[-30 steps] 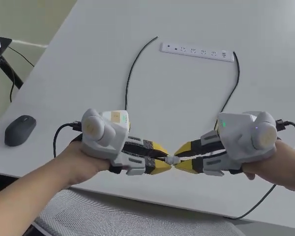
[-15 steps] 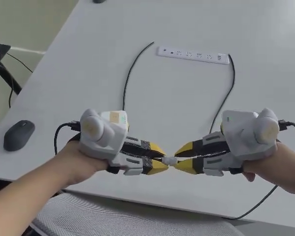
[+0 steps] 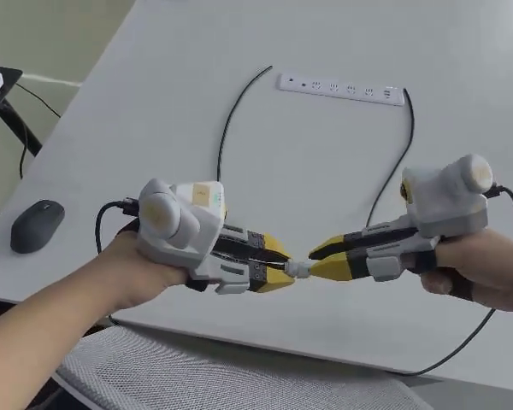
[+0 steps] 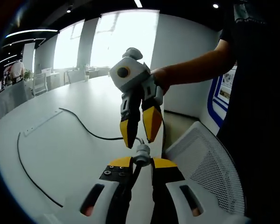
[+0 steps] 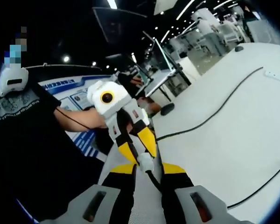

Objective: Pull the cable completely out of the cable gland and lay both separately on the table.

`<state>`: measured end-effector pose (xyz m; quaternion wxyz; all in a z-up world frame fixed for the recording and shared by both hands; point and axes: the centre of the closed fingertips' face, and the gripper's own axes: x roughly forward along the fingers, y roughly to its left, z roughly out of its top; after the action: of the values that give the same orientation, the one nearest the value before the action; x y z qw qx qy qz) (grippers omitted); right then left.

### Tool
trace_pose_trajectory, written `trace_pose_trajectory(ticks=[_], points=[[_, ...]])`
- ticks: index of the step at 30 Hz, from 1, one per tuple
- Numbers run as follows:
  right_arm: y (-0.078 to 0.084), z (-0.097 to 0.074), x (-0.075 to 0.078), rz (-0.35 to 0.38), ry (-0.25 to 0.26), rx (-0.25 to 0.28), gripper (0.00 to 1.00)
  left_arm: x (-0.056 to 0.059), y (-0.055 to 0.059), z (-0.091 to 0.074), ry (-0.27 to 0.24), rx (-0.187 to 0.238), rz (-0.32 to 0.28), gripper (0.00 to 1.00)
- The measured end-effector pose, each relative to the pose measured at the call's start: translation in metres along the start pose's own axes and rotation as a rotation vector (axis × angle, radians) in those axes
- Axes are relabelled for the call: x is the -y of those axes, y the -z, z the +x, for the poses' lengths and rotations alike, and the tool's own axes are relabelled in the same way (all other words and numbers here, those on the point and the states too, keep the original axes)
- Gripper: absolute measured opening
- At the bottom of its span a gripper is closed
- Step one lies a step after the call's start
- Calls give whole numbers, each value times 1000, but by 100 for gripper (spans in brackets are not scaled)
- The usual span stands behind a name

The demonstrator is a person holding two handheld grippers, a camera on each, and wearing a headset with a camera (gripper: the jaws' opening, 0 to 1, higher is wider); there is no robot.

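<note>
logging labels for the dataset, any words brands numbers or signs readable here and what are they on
None can be read as words.
The yellowish sticker on the left gripper: too small to read.
The blue-framed wall poster: print blurred.
The print on the person's black shirt: blurred.
On the power strip: no legible marking.

Cable gland [image 3: 301, 269] between fingertips: smooth pale-grey plastic, slight sheen. Cable [image 4: 134, 174] between left fingers: black, matt, rubbery sheath. Left gripper [image 3: 291, 270], right gripper [image 3: 313, 263]: matt grey plastic shells, yellow plastic tips. Table [image 3: 325, 154] beyond fingers: smooth matt white. Chair [image 3: 197, 376] below fingers: grey woven mesh.
</note>
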<state>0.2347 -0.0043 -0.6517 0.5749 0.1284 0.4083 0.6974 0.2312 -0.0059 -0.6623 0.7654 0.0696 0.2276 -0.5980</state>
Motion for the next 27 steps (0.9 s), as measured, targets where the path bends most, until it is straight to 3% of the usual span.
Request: trace_pose_trajectory(ticks=[6,16,23,27], points=[[6,4,1,27,-32,-35,12,0,-2,2,0,-1,9,15],[9,6,-1,66,-70,-44,9,-2,-2,4,7,-16,22,15],[8,5,-1,-69,-15,-63,8,-3,-1,4,6,-18,11,15],[7,4,0,-189,57,-80,7,-5,-3,3,6,-10,-21,15]])
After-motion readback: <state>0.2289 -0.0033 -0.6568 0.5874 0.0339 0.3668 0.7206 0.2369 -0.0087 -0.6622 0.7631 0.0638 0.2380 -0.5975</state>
